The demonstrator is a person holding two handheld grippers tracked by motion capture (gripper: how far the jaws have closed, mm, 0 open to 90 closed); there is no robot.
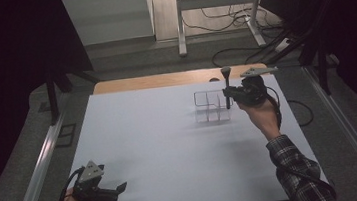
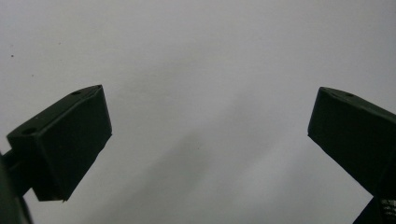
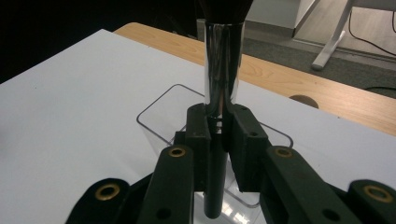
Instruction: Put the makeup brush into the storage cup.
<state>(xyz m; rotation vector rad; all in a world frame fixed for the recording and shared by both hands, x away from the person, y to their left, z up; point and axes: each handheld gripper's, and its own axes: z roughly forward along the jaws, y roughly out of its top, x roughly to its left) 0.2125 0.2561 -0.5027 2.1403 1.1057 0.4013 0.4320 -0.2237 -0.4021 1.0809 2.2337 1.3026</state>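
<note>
We see the right tool (image 3: 219,140) clamped on a makeup brush (image 3: 223,70), which stands upright between its jaws with the bristles up and the dark handle end hanging over a clear plastic organizer (image 1: 211,106) on the white desk (image 1: 161,147). The left tool (image 2: 205,135), wide apart and holding nothing, sits near the desk's near left corner, well apart from the brush.

Left gripper (image 1: 121,188) at seven o'clock, jaws wide apart, held low, right gripper (image 1: 226,94) at one o'clock, jaws clamped, plaid sleeve (image 1: 294,168) extended.
</note>
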